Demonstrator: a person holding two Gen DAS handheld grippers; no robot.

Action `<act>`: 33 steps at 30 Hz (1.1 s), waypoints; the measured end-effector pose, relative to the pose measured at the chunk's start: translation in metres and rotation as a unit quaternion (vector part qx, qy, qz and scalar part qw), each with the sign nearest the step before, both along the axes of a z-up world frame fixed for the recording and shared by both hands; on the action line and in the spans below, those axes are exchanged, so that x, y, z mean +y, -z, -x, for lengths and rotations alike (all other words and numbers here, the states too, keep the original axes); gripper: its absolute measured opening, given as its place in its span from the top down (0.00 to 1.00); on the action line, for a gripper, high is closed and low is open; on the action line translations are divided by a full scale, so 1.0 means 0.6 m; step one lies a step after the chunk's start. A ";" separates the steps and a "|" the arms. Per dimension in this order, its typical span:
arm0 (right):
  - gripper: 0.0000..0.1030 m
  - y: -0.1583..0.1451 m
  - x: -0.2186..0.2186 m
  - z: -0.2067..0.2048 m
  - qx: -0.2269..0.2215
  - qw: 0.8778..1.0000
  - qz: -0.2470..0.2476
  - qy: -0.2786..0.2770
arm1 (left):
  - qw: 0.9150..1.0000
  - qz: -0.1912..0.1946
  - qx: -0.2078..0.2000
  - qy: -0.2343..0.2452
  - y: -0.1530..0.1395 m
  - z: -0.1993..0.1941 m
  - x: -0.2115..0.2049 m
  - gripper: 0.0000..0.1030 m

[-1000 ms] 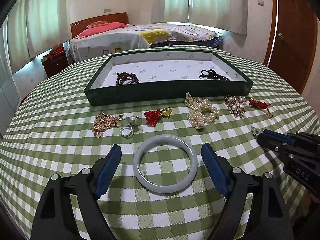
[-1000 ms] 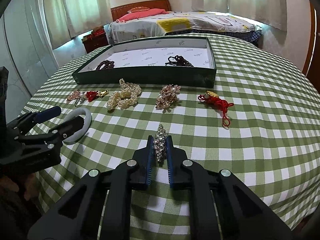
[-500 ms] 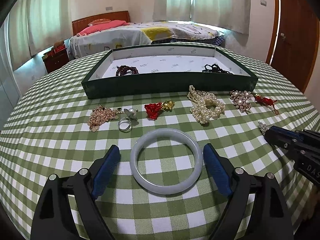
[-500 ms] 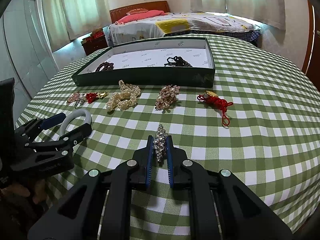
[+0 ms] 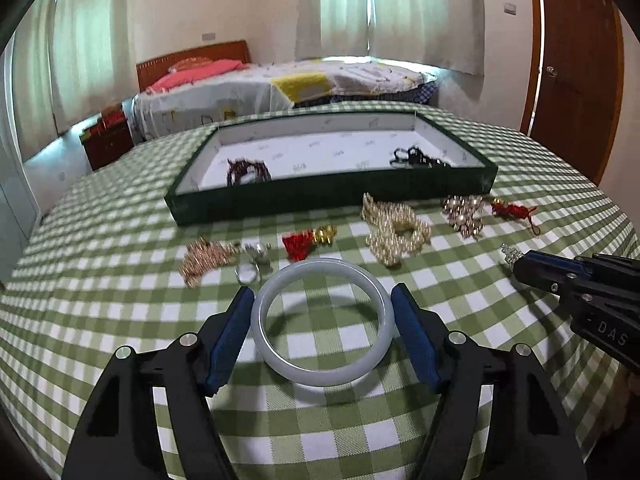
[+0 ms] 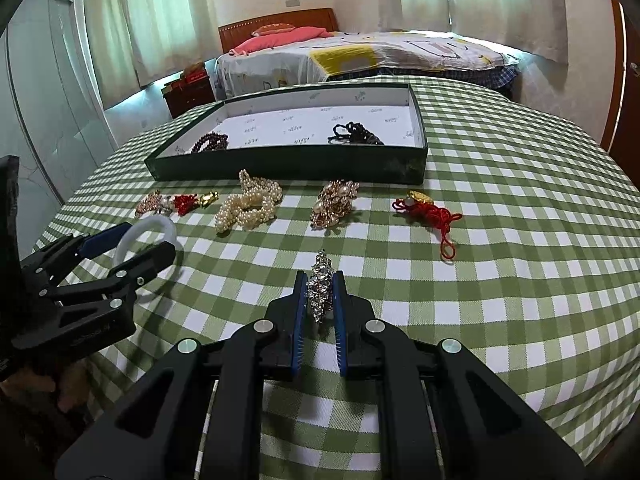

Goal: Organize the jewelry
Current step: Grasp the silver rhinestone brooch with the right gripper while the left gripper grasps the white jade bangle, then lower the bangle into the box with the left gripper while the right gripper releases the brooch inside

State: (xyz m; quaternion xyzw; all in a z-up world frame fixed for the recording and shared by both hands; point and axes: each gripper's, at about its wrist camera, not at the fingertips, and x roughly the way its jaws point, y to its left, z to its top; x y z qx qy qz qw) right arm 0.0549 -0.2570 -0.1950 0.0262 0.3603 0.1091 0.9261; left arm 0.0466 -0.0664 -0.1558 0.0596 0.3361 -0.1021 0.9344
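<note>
Closing around a pale bangle [image 5: 322,322], the left gripper [image 5: 322,330] touches its sides; the right gripper [image 6: 320,294] clamps a rhinestone brooch [image 6: 320,290].

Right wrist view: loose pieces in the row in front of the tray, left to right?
Pink-gold chain cluster → red tassel charm → pearl strand pile → gold-and-pearl brooch cluster → red cord knot.
</note>
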 end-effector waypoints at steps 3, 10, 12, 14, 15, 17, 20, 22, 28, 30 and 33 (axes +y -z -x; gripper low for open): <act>0.88 -0.013 -0.001 -0.004 -0.006 1.000 -0.011 0.001 | 1.000 -0.001 -0.008 0.000 -0.013 -0.003 0.000 0.34; 0.88 -0.060 0.015 -0.045 -0.035 0.999 -0.019 -0.003 | 0.999 0.011 -0.036 -0.005 -0.061 -0.043 0.004 0.34; 0.88 -0.077 0.020 -0.065 -0.046 0.999 -0.023 -0.004 | 0.999 0.018 -0.044 -0.008 -0.076 -0.066 0.004 0.34; 0.88 -0.090 0.025 -0.083 -0.056 0.998 -0.027 -0.005 | 0.999 0.025 -0.047 -0.012 -0.084 -0.088 0.004 0.34; 0.88 -0.096 0.028 -0.094 -0.060 0.998 -0.029 -0.005 | 0.998 0.028 -0.049 -0.014 -0.090 -0.101 0.003 0.34; 0.88 -0.107 0.034 -0.122 -0.067 0.997 -0.036 -0.006 | 0.998 0.028 -0.057 -0.015 -0.095 -0.122 -0.003 0.34; 0.87 -0.111 0.041 -0.162 -0.069 0.997 -0.046 -0.006 | 0.998 0.026 -0.062 -0.018 -0.097 -0.158 -0.009 0.34; 0.88 -0.108 0.043 -0.187 -0.065 0.996 -0.055 -0.004 | 0.998 0.027 -0.060 -0.022 -0.094 -0.179 -0.010 0.34; 0.87 -0.066 0.042 -0.253 -0.028 0.997 -0.066 0.009 | 0.999 0.015 -0.037 -0.032 -0.061 -0.235 -0.009 0.34; 0.87 -0.045 0.044 -0.269 -0.009 0.998 -0.061 0.014 | 0.999 0.009 -0.022 -0.034 -0.044 -0.248 -0.009 0.34; 0.87 -0.025 0.048 -0.281 0.010 0.998 -0.055 0.015 | 0.999 0.010 0.004 -0.034 -0.031 -0.263 -0.011 0.34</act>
